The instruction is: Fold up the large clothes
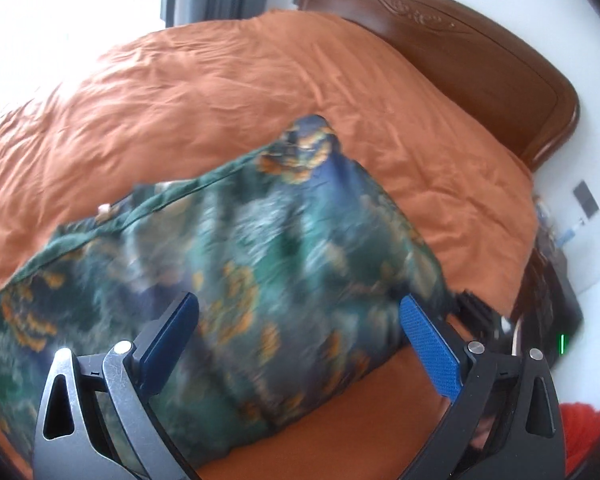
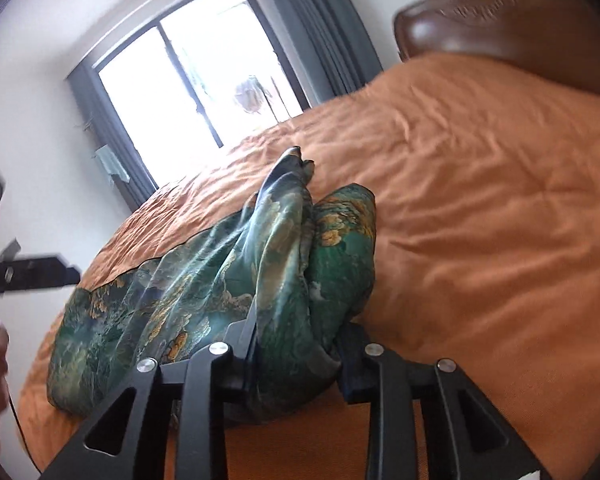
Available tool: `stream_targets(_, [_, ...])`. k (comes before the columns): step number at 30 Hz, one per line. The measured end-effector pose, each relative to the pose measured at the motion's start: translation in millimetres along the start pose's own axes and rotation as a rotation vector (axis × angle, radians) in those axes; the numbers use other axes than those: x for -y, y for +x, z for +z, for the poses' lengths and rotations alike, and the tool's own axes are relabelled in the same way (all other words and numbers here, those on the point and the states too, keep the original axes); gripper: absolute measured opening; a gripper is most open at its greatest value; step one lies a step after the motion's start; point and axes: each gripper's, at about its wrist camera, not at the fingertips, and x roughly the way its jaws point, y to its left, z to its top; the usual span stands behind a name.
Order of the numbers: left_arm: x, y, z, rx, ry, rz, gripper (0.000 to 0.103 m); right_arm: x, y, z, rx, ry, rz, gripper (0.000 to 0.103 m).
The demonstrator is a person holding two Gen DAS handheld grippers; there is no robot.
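Right wrist view alone: right gripper (image 2: 296, 344) fingers clamped on green garment (image 2: 204, 292); left gripper (image 1: 300, 320) spread, empty.

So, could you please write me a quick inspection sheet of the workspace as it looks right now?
Surface: bed with orange cover, wrinkled.
Job's things: green patterned garment, satiny, lying bunched near the bed's near edge.
Clutter: nothing seen on the bed besides the garment.
Grippers: left gripper open, above the garment, nothing between its blue pads; right gripper shut on a gathered fold of the garment.
Cables: thin dark cable at the lower left of the right wrist view.
Surroundings: brown wooden headboard, window with grey curtain, white walls.
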Motion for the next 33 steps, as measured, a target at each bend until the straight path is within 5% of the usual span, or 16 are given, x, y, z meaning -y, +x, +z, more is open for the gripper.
stream_targets(6, [27.5,0.6,28.8,-0.095,0.065,-0.011,0.100,-85.3,-35.4,-2.5,0.136,-0.388,-0.021,0.029])
stream_targets(12, [34.6,-4.0,11.1,-0.146,0.143,0.237,0.100,-164.8,-57.5,-31.3,0.244,-0.752,-0.022,0.029])
stream_targets(13, [30.9,-3.3,5.7,-0.150,0.146,0.288,0.095,-176.4,-59.0,-36.9,0.253,-0.791,-0.025,0.030])
stream_targets(15, [22.0,-0.2,-3.7,-0.167,0.140,0.377,0.066,-190.7,-58.0,-46.7,0.272,-0.858,-0.034,0.030])
stream_targets(17, [11.4,-1.3,-10.6,-0.173,0.110,0.354,0.038,-201.8,-57.8,-55.8,0.280,-0.909,-0.036,0.029])
stream_targets(21, [-6.6,-13.6,-14.7,-0.165,0.090,0.313,0.030,-209.0,-53.0,-60.6,0.221,-0.924,0.007,0.042])
stream_targets(23, [-23.9,-28.4,-12.1,-0.148,0.061,0.287,0.030,-207.5,-61.6,-53.6,0.180,-0.871,0.100,0.072])
stream_targets(28, [-90.6,-72.7,-12.3,-0.095,-0.005,0.245,0.030,-178.2,-71.8,-22.9,0.025,-0.618,0.301,0.074])
stream_targets(33, [-169.5,-105.2,-45.0,-0.058,-0.143,0.189,0.031,-153.9,-45.3,5.9,-0.040,-0.471,0.294,0.074])
